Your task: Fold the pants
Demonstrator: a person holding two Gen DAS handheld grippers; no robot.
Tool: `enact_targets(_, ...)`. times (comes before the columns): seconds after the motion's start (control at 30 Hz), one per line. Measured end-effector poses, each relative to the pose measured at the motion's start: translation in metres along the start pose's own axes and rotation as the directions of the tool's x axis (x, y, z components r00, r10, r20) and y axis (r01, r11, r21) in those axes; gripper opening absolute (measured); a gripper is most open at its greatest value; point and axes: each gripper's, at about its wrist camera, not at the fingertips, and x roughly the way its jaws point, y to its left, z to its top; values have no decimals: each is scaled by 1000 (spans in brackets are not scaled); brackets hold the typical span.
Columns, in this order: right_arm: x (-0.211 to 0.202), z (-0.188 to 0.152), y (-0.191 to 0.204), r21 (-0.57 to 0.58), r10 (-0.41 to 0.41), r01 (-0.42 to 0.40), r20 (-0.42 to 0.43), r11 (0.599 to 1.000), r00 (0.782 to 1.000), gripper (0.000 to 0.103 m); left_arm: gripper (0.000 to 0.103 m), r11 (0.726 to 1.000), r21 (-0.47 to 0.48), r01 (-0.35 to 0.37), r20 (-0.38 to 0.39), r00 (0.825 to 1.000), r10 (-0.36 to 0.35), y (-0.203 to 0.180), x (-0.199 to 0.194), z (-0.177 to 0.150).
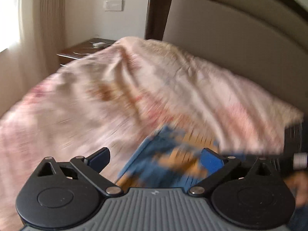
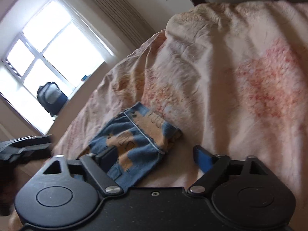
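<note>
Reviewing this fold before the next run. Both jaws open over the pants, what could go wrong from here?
1. The bedspread is rumpled right beside the pants, so shutting the right gripper could pinch bedding too.
2. The pants already look bunched; grabbing a thick stack could drag the fold apart.
3. The left wrist view is motion-blurred, so the left gripper may land off the hem.

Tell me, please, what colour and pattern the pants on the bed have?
The pants are blue with orange-tan patches, clearest in the right wrist view.

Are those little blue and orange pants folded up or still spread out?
Folded, it seems: the pants lie as a compact bundle on the bedspread, no legs stretched out. How neatly, cannot tell.
</note>
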Motion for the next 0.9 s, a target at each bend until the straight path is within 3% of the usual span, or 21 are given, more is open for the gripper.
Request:
enact_targets(0.1, 2, -1, -2, 0, 30, -30, 0, 1000, 1000, 99, 102, 990, -69, 122, -10, 992, -123, 12, 44, 15)
enact_targets(0.2, 6, 0, -5, 30, 49, -49, 5, 998, 999, 99, 98, 988, 7, 156, -98, 983, -155, 14, 79, 25)
enact_targets(0.27, 10, 1, -6, 38, 57, -57, 11, 998, 998, 98, 97, 983, 17, 183, -180, 968, -177, 21, 95, 26)
enact_targets(0.37, 14, 4, -9, 53, 60, -62, 25, 997, 998, 91, 95, 975, -16, 223, -226, 949, -221, 35, 102, 26)
enact_targets(0.47, 14, 6, -18, 116, 54, -58, 40, 992, 998, 75, 95, 958, -104, 268, -249, 925, -286, 53, 110, 27)
enact_targets(0.57, 15, 8, -24, 159, 39, -45, 45, 986, 998, 54, 90, 942, -197, 273, -235, 919, -316, 65, 118, 27)
enact_targets(0.63, 19, 8, -30, 183, 32, -40, 44, 982, 999, 40, 82, 943, -229, 241, -232, 927, -293, 67, 123, 28)
enact_targets(0.7, 20, 10, -36, 215, 37, -45, 44, 976, 998, 34, 76, 948, -246, 201, -240, 935, -260, 66, 125, 26)
enact_targets(0.9, 21, 11, -36, 219, 40, -47, 33, 975, 999, 27, 75, 948, -269, 173, -267, 932, -246, 61, 121, 26)
